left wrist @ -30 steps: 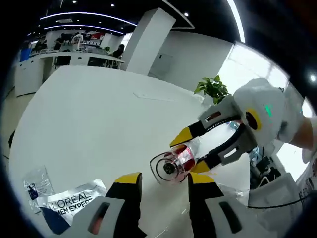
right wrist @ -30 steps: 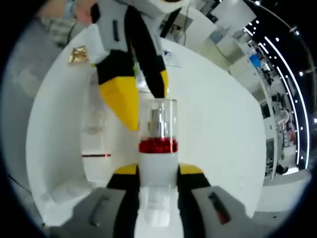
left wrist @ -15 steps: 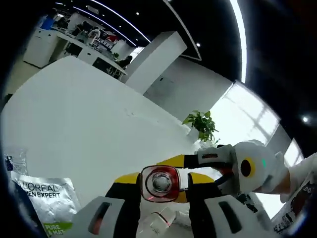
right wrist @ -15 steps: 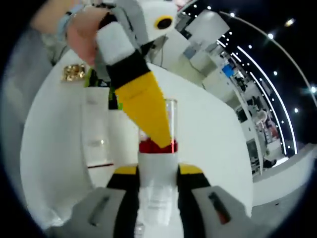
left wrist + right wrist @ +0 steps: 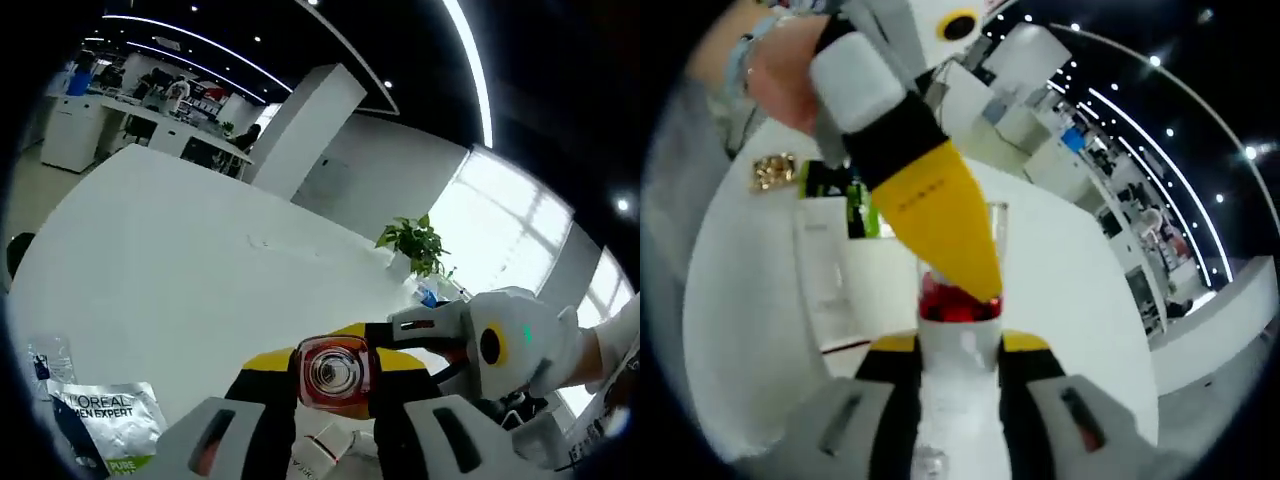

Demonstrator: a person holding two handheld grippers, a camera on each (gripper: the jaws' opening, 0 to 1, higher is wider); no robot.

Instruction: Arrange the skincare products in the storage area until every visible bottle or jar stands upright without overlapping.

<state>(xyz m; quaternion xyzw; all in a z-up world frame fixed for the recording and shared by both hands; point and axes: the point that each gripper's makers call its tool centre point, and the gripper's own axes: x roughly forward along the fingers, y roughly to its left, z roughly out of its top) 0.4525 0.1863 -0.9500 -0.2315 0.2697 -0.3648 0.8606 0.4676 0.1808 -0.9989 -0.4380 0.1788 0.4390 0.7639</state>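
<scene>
A pump bottle with a white body, a red ring and a clear cap [image 5: 958,335] stands between the jaws of my right gripper [image 5: 958,345], which is shut on its body. In the left gripper view the same bottle's cap [image 5: 333,372] faces the camera end-on. My left gripper [image 5: 335,365] has its yellow jaws on either side of the cap, spread as wide as before; I cannot tell whether they touch it. The right gripper [image 5: 378,345] reaches in from the right. One yellow finger [image 5: 940,215] of the left gripper crosses the cap in the right gripper view, and a hand [image 5: 775,85] holds that gripper.
The white table [image 5: 190,270] stretches away. A silver sachet [image 5: 100,412] lies at its near left, and a small white box [image 5: 322,452] sits under the jaws. A tall white box [image 5: 825,275], a green pack [image 5: 855,205] and a gold item [image 5: 772,170] lie behind the bottle. A plant [image 5: 415,240] stands far off.
The bottle has swung from tilted off to the right to end-on between the left jaws. The left gripper's yellow finger now covers more of the cap. The right grip is unchanged.
</scene>
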